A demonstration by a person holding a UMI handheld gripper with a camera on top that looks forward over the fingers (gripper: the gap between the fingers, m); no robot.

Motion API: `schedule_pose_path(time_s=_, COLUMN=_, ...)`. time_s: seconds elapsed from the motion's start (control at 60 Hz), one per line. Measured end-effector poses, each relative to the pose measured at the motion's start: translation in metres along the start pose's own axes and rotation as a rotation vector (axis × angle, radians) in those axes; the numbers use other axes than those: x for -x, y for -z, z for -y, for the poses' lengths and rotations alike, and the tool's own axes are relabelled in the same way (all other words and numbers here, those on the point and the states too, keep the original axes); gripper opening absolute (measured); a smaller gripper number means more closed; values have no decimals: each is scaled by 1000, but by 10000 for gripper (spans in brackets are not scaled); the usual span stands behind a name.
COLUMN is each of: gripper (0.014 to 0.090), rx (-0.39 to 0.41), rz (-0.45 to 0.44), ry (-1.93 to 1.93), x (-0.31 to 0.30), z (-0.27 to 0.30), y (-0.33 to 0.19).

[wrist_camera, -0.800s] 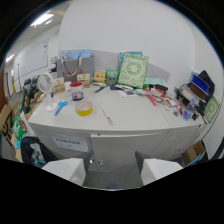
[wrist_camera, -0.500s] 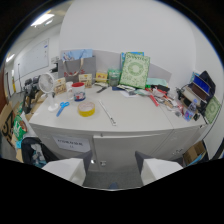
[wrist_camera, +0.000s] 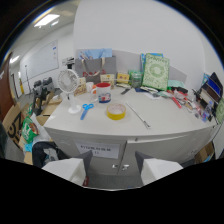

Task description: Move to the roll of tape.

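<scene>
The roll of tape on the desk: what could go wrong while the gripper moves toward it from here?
The yellow roll of tape lies far beyond the open gripper, so a long approach could drift off line.

The blue scissors and the small white fan are beside the tape; a sideways error may knock them.

A thin rod-like item lies close on the tape's other side, and the jaws might push it.

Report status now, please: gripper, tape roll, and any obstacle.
Gripper open, holding nothing. Yellow tape roll flat on the white table, well beyond the fingers. Blue scissors and a small white fan stand beside it; straight approach looks free.
</scene>
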Motion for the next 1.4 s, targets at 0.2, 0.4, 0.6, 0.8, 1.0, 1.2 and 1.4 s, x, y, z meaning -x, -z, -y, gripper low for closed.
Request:
schedule_pose_path(time_s=0.2, gripper=843, rx=-26, rz=-24, ry=-8, x=7, z=22, y=-36)
schedule_pose_path(time_s=0.4, gripper=841, rx=-39, rz=-44, ry=4, x=4, z=43, y=-83)
schedule_pose_path(time_s=0.6, gripper=843, rx=-42, rz=-44, ry=19, x=3, z=61, y=-130)
schedule_pose_path(time_s=0.8, gripper=842, rx=-37, rz=-48, ry=23, x=1, z=72, y=-164)
schedule_pose_path(time_s=1.0, gripper=843, rx=-30, rz=-49, ry=18, x=-1, z=71, y=-179)
schedule_pose_path(time_s=1.2, gripper=846, rx=-28, rz=-47, ry=22, x=-1, z=70, y=-182)
schedule_pose_path(time_s=1.4, gripper=847, rx=-34, rz=-55, ry=24, x=-1, z=71, y=-186)
